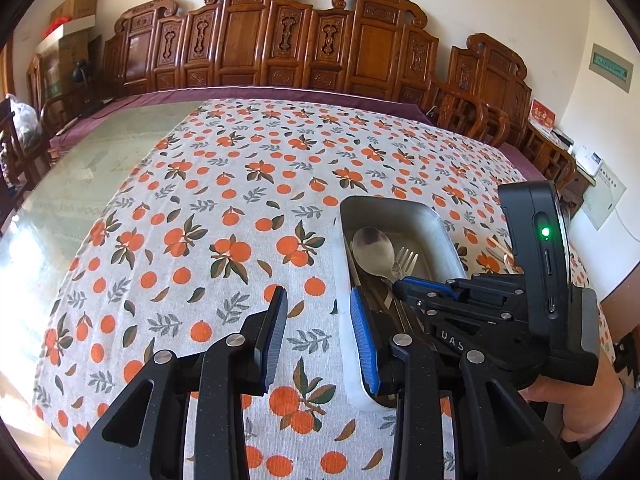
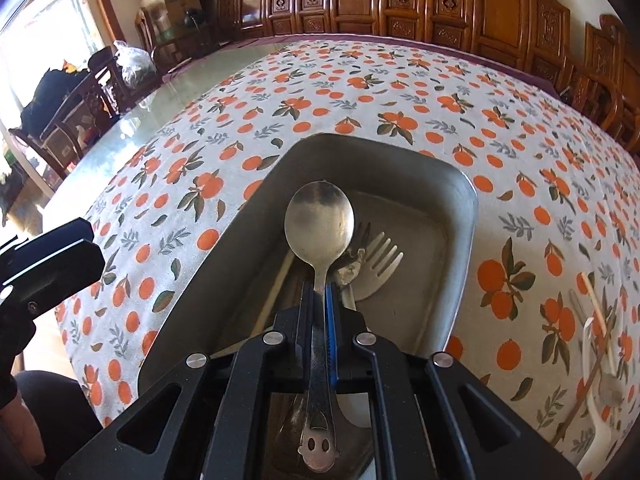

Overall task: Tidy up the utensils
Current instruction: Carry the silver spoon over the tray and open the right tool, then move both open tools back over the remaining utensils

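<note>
A metal spoon (image 2: 319, 220) with a smiley cut-out at its handle end is clamped by the neck in my right gripper (image 2: 319, 292), which is shut on it. The spoon's bowl hangs over the inside of a metal tray (image 2: 460, 188), which holds a fork (image 2: 378, 256) and a pale chopstick (image 2: 276, 292). In the left wrist view the same spoon (image 1: 372, 246) and right gripper (image 1: 404, 282) are inside the tray (image 1: 400, 206). My left gripper (image 1: 318, 312) stands open with nothing in it, by the tray's left rim.
The tray sits on a cloth printed with oranges (image 1: 224, 184) over a glass-topped table (image 1: 100, 160). Loose chopsticks (image 2: 596, 304) and a white plastic utensil (image 2: 588, 344) lie on the cloth to the tray's right. Carved wooden chairs (image 1: 248, 40) line the far side.
</note>
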Demonstrator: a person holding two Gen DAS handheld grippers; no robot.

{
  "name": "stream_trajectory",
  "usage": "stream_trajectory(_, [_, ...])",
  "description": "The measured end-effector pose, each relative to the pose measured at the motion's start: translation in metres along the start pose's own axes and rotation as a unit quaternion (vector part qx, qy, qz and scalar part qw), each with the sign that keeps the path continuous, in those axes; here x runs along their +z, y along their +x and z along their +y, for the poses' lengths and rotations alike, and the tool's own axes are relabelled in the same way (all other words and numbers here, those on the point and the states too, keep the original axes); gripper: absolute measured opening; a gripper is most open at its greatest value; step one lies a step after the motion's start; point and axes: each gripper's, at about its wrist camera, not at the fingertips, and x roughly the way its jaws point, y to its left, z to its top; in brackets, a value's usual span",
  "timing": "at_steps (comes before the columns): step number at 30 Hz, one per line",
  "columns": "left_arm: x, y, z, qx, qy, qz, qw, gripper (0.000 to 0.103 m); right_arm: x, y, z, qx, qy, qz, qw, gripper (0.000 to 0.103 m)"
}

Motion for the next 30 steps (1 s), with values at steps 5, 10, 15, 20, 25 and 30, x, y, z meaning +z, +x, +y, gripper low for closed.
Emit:
stream_trajectory(5, [0.0,0.0,-0.004,-0.002,0.005,-0.001,1.0,0.031,0.001,-0.012,-0.004,0.001,-0.002,-0.016,1.0,0.008])
stream_trajectory(10, [-0.002,-0.004,-0.016,-0.008,0.018,-0.008,0.9998,0.032,-0.008,-0.043,-0.021,-0.009,-0.012,-0.042,0.999,0.009])
stream_trajectory(15, [-0.003,-0.008,-0.035,-0.015,0.028,-0.015,0.9994,0.039,-0.029,-0.086,-0.053,-0.036,-0.017,-0.064,0.997,0.009])
stream_trajectory(20, [-0.006,-0.015,-0.063,-0.02,0.05,-0.022,0.9983,0.049,-0.056,-0.128,-0.097,-0.065,-0.008,-0.073,0.995,0.009])
stream_trajectory(25, [-0.01,-0.022,-0.087,-0.025,0.073,-0.024,0.9967,0.053,-0.087,-0.156,-0.136,-0.095,0.007,-0.074,0.993,0.008])
stream_trajectory(30, [-0.017,-0.023,-0.11,-0.028,0.091,-0.017,0.9954,0.053,-0.108,-0.171,-0.162,-0.097,0.025,-0.076,0.992,0.021])
